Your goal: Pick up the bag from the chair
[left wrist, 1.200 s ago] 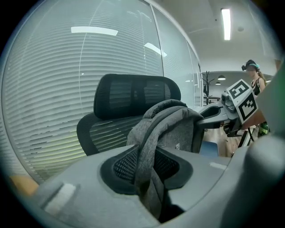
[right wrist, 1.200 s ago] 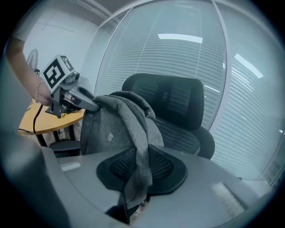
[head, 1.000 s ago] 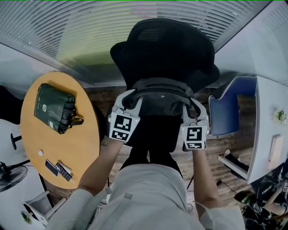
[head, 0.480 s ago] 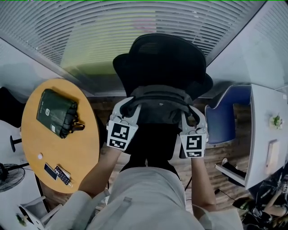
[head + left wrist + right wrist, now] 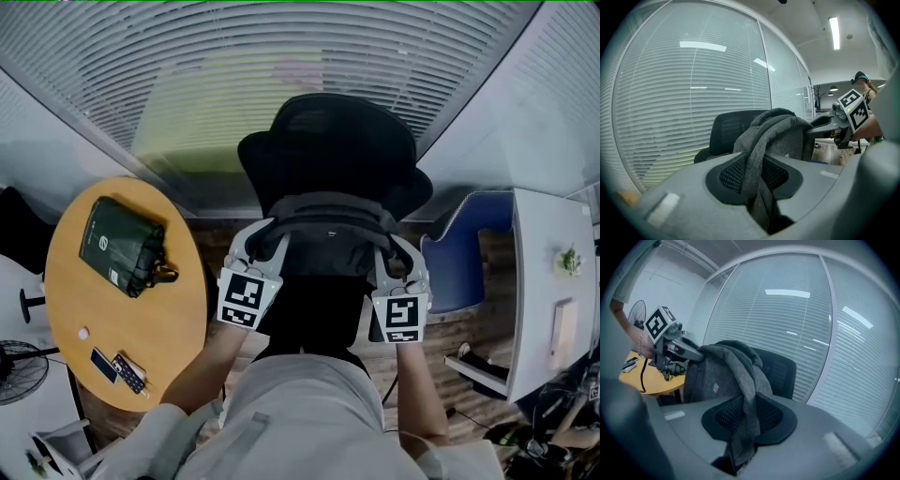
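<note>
The bag (image 5: 333, 232) hangs between the two grippers, just in front of the chair (image 5: 328, 141), which stands at its 12 o'clock; whether its bottom is clear of the seat cannot be told. The left gripper (image 5: 265, 230) is closed on one shoulder strap (image 5: 757, 159) at the bag's 9 o'clock; the right gripper (image 5: 392, 246) is closed on the other strap (image 5: 745, 413) at its 3 o'clock; each strap runs down through the narrow gap between its jaws.

The main risk, as I judge it, is slip; the straps are soft, flat webbing, and the bag's weight could draw them through the pads. If one side rises faster than the other, the bag would tilt and swing; its lower edge could also drag on the seat or catch an armrest.

The bag is grey felted-looking fabric, slumped and rounded at the top, with a small pale tag on its face; the jaw pads are black with a mesh-like texture, set in smooth grey bodies; the chair is black with a curved back.

Farther out, at 9 o'clock, a round wooden table (image 5: 178, 309) carries a dark green pouch (image 5: 122, 246); at 3 o'clock stands a blue chair (image 5: 459, 258); slatted blinds (image 5: 281, 56) fill the 12 o'clock side.
</note>
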The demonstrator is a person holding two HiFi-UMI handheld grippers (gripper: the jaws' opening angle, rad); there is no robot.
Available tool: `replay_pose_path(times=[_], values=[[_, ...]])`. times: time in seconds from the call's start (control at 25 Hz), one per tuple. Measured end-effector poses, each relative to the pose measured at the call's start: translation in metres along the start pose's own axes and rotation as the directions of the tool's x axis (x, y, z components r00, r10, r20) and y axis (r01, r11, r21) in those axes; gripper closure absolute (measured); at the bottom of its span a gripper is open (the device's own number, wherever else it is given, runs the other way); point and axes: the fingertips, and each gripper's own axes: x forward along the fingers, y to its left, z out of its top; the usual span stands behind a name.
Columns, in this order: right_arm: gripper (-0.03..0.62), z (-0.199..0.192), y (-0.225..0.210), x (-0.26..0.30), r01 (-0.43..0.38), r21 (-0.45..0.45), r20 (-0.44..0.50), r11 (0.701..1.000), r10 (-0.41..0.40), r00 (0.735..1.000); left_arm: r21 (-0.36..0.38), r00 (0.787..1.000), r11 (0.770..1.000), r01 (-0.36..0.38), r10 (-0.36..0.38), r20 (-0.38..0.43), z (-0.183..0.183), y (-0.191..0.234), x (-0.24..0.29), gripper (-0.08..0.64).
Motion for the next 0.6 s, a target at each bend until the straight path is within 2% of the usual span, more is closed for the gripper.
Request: replay_pose_path(times=[0.6], values=[[0.523,0.05,-0.008,-0.031,0.0,0.015,0.068,1.0,-0.001,0.998,0.02,0.996,0.999,-0.028,0.026,0.081,0.054,0.0,-0.035,0.476]])
